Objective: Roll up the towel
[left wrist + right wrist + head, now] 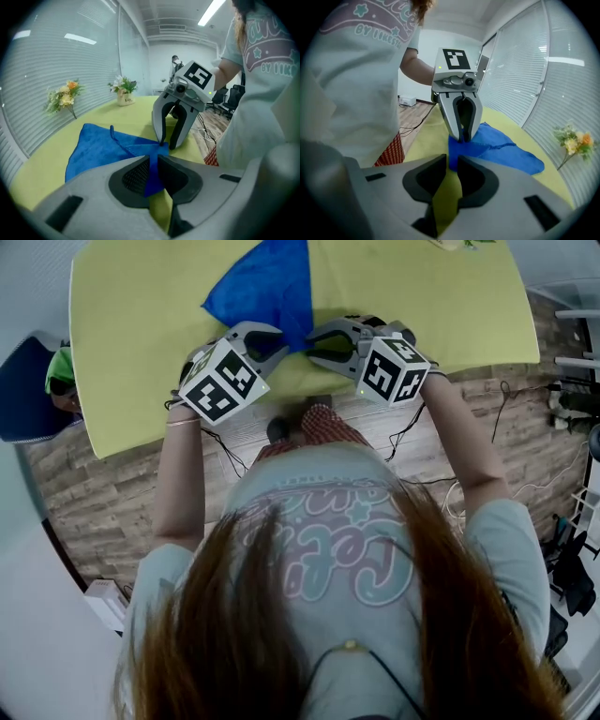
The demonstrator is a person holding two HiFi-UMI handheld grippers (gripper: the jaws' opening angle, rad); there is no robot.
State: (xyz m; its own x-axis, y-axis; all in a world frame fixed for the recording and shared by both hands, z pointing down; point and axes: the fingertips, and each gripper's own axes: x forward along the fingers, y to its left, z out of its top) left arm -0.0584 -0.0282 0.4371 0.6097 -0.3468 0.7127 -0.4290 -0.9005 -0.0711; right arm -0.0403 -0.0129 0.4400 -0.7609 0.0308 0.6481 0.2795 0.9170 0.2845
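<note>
— Where does the towel (265,287) lie?
— On the yellow tabletop (141,334), with one corner at the middle of the near edge.
— And the grippers?
— The left gripper (153,165) pinches that corner. The right gripper (453,161) has its jaws narrowly apart, with the towel's edge between their tips.

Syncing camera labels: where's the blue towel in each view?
Head view: blue towel at top centre of the picture.
Left gripper view: blue towel centre-left, narrowing to a corner at lower middle.
Right gripper view: blue towel from the middle out toward the right.
Shared landmark: the yellow table cover lies under it in all three.
</note>
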